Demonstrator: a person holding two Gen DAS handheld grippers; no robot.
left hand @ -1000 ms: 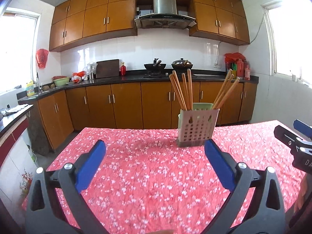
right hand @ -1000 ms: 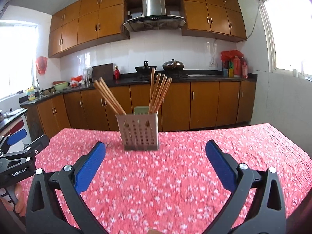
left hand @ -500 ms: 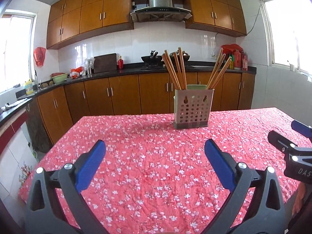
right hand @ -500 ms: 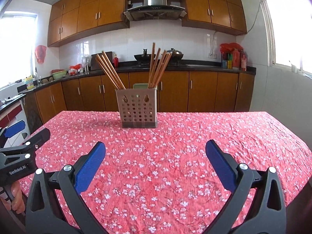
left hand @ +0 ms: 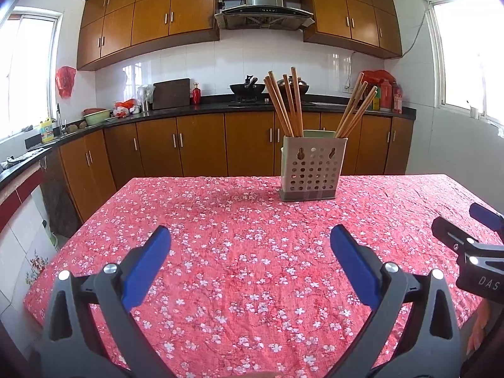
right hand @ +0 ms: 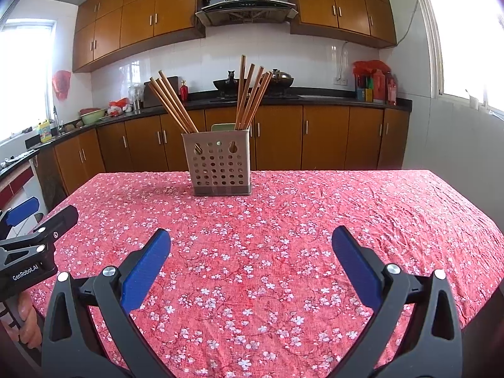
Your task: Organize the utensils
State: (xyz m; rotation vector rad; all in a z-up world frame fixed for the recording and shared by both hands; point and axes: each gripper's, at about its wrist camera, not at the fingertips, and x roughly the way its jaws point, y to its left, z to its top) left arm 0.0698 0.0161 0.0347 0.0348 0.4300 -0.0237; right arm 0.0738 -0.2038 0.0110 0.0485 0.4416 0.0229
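Two bundles of wooden chopsticks standing in the perforated holder (left hand: 310, 167), one bundle (left hand: 283, 104) leaning left, the other (left hand: 356, 110) leaning right, each apparently in its own compartment, though the divider cannot be made out. Holder upright on the far half of the surface (left hand: 239, 252), on the red floral cloth, well apart from both tools. Something pale green rising behind the holder's rim, too hidden to identify.

Left tool (left hand: 250, 252) released, blue pads spread wide, nothing between them, hovering low over the near part of the cloth. Right tool (right hand: 252, 252) likewise released and empty, aimed at the holder from the near edge. Each tool visible at the margin of the other's view, side by side, with part of a hand (right hand: 26, 324) wrapped round the left handle.

No loose chopstick, spoon or other utensil lying anywhere on the cloth in either view. Judging from that, sorting likely complete or very nearly so: everything visible already gathered and stood upright. Possibly nothing left but drawing both tools back. Cannot rule out stray items outside the frames, below the tools or off the near edge. Kitchen counter behind with wok, pot and bottles, unrelated to the job as far as can be told.
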